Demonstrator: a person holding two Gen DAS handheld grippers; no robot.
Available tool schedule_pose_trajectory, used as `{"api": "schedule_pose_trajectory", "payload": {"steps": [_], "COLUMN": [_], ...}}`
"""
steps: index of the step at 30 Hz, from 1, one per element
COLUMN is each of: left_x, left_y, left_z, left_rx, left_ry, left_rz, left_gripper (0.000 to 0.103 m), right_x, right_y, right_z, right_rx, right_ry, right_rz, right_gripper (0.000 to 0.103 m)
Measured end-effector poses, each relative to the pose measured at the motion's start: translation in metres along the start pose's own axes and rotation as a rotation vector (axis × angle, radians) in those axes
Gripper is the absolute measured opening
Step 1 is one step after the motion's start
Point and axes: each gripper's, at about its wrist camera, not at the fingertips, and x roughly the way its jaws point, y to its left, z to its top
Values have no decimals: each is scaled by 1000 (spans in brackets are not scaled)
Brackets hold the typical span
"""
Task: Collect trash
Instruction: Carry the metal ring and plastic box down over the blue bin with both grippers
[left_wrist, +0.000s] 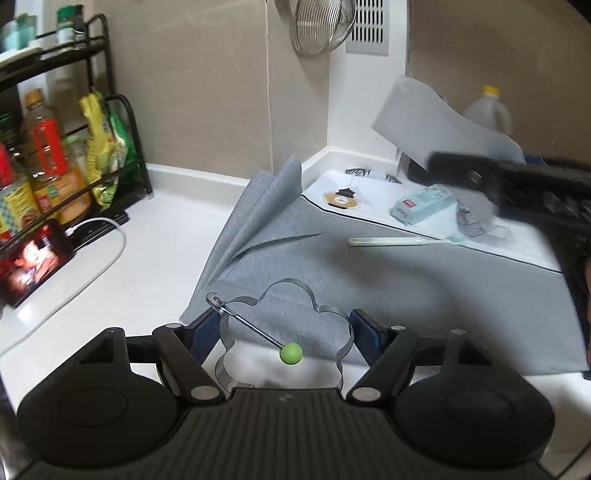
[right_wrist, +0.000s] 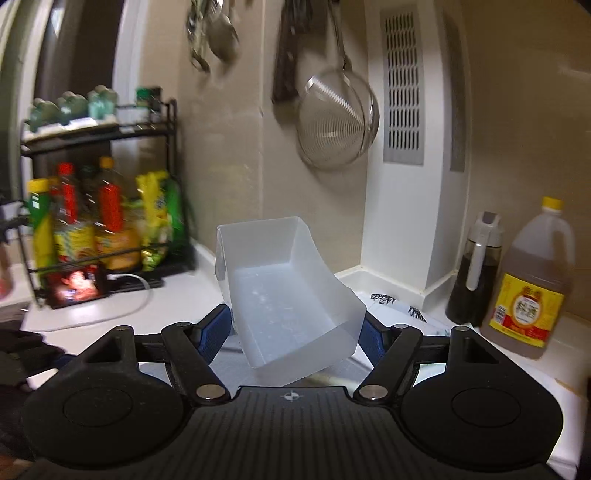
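Note:
A flower-shaped metal ring (left_wrist: 325, 314) with a wire handle ending in a green knob (left_wrist: 291, 353) sits between the blue pads of my left gripper (left_wrist: 284, 328), which is shut on it just above a grey cloth (left_wrist: 388, 284). My right gripper (right_wrist: 295, 332) is shut on a translucent plastic tray (right_wrist: 284, 291), which it holds tilted in the air above the counter. In the left wrist view the same tray (left_wrist: 424, 118) shows raised at the right. On the cloth and mat lie a thin white stick (left_wrist: 399, 242) and a small pale blue box (left_wrist: 424, 203).
A black rack (left_wrist: 92, 155) of bottles and packets stands at the left, with a lit phone (left_wrist: 33, 262) on a white cable before it. A wire strainer (right_wrist: 336, 125) hangs on the wall. A dark bottle (right_wrist: 476, 273) and a yellow-capped jug (right_wrist: 532, 284) stand at the right.

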Motion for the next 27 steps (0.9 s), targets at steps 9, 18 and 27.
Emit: {"api": "schedule_pose_trajectory", "payload": {"steps": [9, 18, 27], "left_x": [-115, -185, -193], "left_y": [4, 9, 5], "left_z": [-72, -160, -205], "left_rx": [25, 47, -19], "left_ry": [-65, -2, 25], "left_rz": [13, 47, 53], "left_gripper": [80, 80, 80], "right_x": [-124, -203, -215], "right_y": [18, 41, 56], "right_z": [-54, -124, -147], "right_rx": [-38, -8, 11], "right_ry": [27, 125, 144], "right_rz": [72, 112, 112], "right_gripper": [75, 75, 75]}}
